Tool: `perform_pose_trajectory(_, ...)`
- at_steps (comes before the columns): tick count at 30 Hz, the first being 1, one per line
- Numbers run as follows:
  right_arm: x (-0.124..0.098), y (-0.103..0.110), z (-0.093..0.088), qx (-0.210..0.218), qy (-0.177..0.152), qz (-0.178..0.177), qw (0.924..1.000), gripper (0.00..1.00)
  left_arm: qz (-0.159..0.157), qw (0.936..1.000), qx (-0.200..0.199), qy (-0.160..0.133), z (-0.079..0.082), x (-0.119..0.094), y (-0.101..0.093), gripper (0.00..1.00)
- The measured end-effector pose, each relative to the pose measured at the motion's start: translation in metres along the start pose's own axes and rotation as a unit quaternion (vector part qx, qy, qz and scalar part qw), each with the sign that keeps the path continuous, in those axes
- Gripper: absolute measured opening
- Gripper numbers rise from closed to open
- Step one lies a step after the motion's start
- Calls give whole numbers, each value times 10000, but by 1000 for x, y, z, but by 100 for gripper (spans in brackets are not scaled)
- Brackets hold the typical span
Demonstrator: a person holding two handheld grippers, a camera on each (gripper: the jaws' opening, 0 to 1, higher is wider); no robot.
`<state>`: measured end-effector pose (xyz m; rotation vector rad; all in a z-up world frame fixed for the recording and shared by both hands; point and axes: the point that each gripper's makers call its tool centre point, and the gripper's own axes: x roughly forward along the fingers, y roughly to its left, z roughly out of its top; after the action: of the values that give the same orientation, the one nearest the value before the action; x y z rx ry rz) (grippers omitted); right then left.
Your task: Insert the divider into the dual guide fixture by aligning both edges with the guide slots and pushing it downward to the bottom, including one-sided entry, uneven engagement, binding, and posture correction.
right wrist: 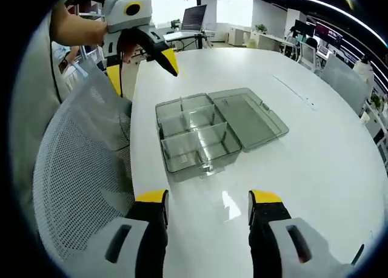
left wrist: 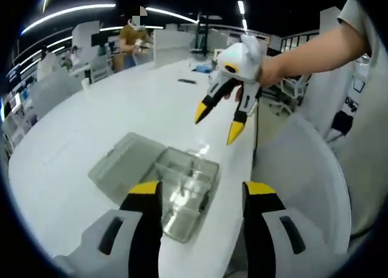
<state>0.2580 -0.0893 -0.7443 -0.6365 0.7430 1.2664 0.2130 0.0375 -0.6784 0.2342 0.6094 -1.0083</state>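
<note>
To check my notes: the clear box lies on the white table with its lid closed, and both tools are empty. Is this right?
Not quite: the lid is open, lying flat beside the box, as the right gripper view shows. The rest holds: white table, left tool and right tool empty.

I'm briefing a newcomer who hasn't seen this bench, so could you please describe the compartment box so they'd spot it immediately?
On the long white table, near the edge beside the white mesh chair, lies a clear plastic compartment box. Its hinged lid lies flat open alongside, and thin dividers partition the tray; it is the one transparent thing there.
</note>
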Motion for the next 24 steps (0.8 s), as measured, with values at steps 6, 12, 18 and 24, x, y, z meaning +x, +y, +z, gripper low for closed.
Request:
perform_pose_trajectory(6,6,-5,-4,-36,109,-20,9999,49,30,10000,-22,-38,0,-2,0,51)
perform_pose_trajectory(12,10,-10,-8,-75,199,-27,9998,48,44,10000,-50,-50,-1,-4,0,51)
perform_pose_trajectory(18,13,-14,-12,-108,295,-11,9995,47,59,9999,-73,-77,-1,-5,1,52)
perform_pose_trajectory(24,18,-16,-15,-186,394,11,9991,45,68,9999,-109,-81,-3,-5,1,52)
